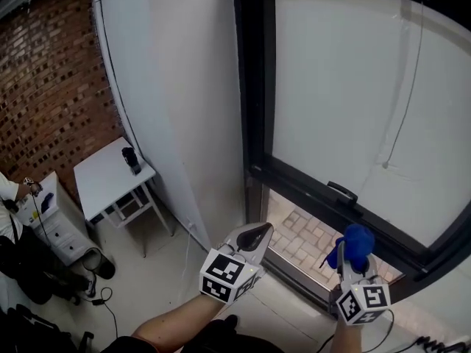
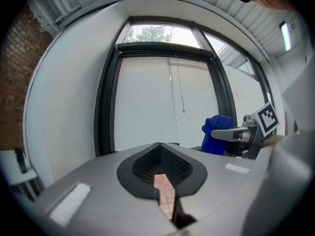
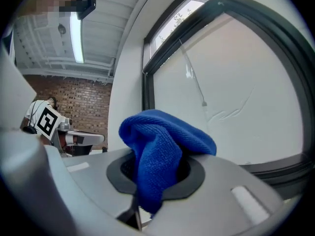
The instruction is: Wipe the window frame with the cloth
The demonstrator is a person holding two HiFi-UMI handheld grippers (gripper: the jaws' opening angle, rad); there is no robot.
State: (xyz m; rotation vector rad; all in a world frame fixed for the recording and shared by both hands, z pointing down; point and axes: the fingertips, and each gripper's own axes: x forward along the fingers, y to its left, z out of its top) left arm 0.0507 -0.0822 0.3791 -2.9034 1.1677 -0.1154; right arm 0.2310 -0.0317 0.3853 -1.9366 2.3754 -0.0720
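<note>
Head view: left gripper (image 1: 255,235) low in the centre, jaws together at the tips and nothing in them. Right gripper (image 1: 353,259) is just to its right, clamped on a bunched blue cloth (image 1: 356,242) that sticks out past the tips. Black window frame (image 1: 309,187) runs ahead of both grippers. Its bottom rail is just beyond the cloth and not touching it. A dark handle (image 1: 342,192) sits on the rail ahead of the right gripper. The white blind (image 1: 346,87) fills the pane above, and a pull cord (image 1: 383,165) hangs in front of it. Brick paving (image 1: 298,237) shows through the low glass between the two grippers. White wall panel (image 1: 191,109) stands ahead-left of the left gripper. Far to the left are a small white table (image 1: 103,186) with a dark object (image 1: 132,160) on it, a brick wall (image 1: 51,87) and a white drawer unit (image 1: 55,223).

Left gripper view: the jaws meet at the tips with only a thin slit behind them, paving visible through it, nothing held. The frame's left upright and top bar are straight ahead. A tree (image 2: 155,32) shows through the top pane. The right gripper and cloth are off to the right, level with the lower part of the pane.

Right gripper view: the cloth is pinched between the jaws, bulging up and forward and draping over the pads. It blocks most of the view of the tips. The frame corner is ahead and above, with the bottom rail to the right. Ceiling light (image 3: 76,36) is up left. The left gripper is off to the left, in front of the brick wall.
</note>
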